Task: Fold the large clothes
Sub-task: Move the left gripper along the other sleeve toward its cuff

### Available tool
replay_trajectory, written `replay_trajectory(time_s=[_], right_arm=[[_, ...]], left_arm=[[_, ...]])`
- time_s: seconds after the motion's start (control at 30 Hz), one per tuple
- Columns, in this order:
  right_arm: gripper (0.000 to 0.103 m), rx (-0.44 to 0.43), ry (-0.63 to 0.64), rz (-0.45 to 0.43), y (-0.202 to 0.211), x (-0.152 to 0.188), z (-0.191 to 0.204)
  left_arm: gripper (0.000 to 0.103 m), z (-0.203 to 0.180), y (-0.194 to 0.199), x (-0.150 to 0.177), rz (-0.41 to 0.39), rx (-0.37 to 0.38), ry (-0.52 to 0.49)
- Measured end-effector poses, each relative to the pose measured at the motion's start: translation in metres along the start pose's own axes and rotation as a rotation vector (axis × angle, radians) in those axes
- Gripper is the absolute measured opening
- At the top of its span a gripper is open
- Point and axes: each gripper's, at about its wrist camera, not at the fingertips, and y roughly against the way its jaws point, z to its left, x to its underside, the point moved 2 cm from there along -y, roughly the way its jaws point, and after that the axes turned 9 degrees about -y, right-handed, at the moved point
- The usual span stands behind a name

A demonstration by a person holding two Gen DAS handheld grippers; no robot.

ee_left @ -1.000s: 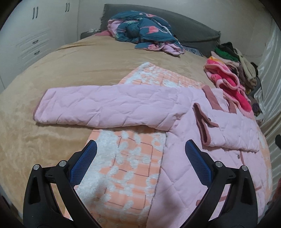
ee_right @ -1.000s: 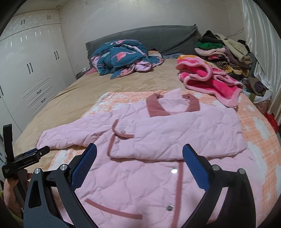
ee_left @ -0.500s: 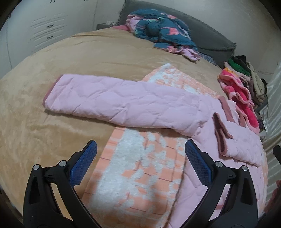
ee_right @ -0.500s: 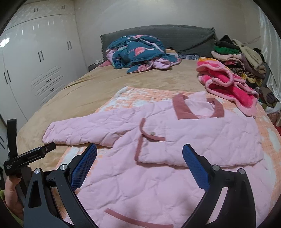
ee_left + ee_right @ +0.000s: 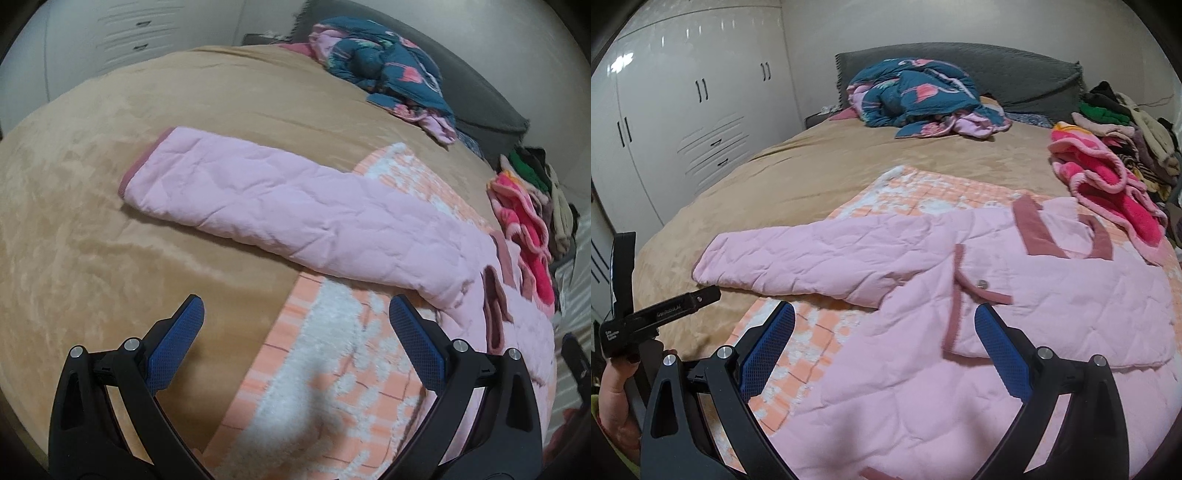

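Nearest, the left gripper [image 5: 295,317] and right gripper [image 5: 884,321] both hang wide open, blue ridged pads holding nothing. Under them lies an orange-and-white checked blanket [image 5: 332,369], its near edge cut off by the frame. On it the quilted pink jacket [image 5: 1015,295] lies flat, one sleeve [image 5: 280,206] reaching out over bare tan plush bedspread [image 5: 110,258]. Beyond, a rumpled teal quilt [image 5: 916,96] sits against the grey headboard [image 5: 1015,74]; the clothes pile [image 5: 1115,133] at the far right blurs together.

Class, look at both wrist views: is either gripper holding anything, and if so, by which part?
Nothing is held. The left gripper and the right gripper are both open, above the pink jacket, whose sleeve lies flat on the bed.
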Motion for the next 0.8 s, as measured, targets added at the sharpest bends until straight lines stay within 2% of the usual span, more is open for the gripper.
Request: replay_trajectory(time_s=[0.23,0.37,0.57,0.8], right_arm=[[0.097,-0.031,0.056,0.037,-0.032,0.004,0.033],[0.097,-0.039,0.092,0.064,-0.054,0.011,0.049],[0.097,-0.059,0.102,0.096,-0.075,0.017,0.061],[0.097,-0.059,0.069,0.107,-0.078,0.022,0.049]], left_arm=[[0.094,0.029,-0.009,-0.008,-0.006,-0.024,0.085],[0.094,0.044,-0.022,-0.012,0.016,-0.049,0.117],[0.094,0.066,-0.042,-0.017,0.021,-0.031,0.219],[0.094,0.084,-0.07,-0.02,0.033,0.061,0.38]])
